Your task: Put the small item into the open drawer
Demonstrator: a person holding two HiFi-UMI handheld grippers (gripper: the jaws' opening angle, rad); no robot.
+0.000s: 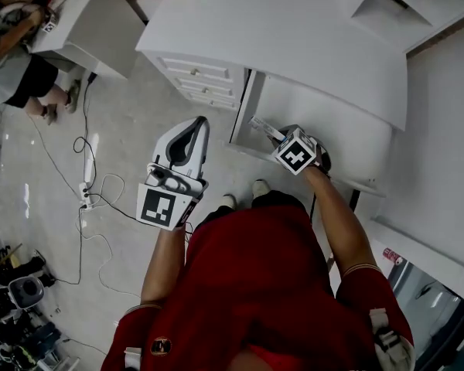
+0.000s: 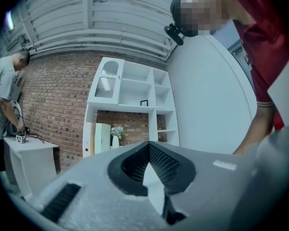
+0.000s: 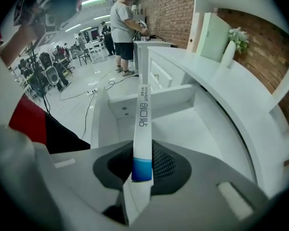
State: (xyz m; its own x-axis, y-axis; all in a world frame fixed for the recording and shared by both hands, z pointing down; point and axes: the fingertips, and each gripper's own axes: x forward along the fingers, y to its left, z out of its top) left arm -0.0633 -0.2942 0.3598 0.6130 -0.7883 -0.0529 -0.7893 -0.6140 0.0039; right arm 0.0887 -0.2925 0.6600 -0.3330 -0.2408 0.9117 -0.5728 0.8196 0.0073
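My right tool (image 3: 142, 170) is clamped on the blue end of the stick packet (image 3: 143, 110), which juts over the open drawer (image 3: 192, 129); my left tool (image 2: 148, 170) is closed, empty. Gripped so near one end, it could swivel, clip the drawer wall and fall outside.

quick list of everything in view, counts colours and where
stick packet: 1, white with blue end, over the open drawer
open drawer: 1, white, under the desk
desk: 1, white, ahead
closed drawers: 3, white, left of the open drawer
shelf unit: 1, white, against the brick wall
vase: 1, white, on the desk
cables: several, dark, floor at left
bystander: 1, grey top, at a side table
left gripper: 1, fingers shut, empty
right gripper: 1, fingers shut on the stick packet
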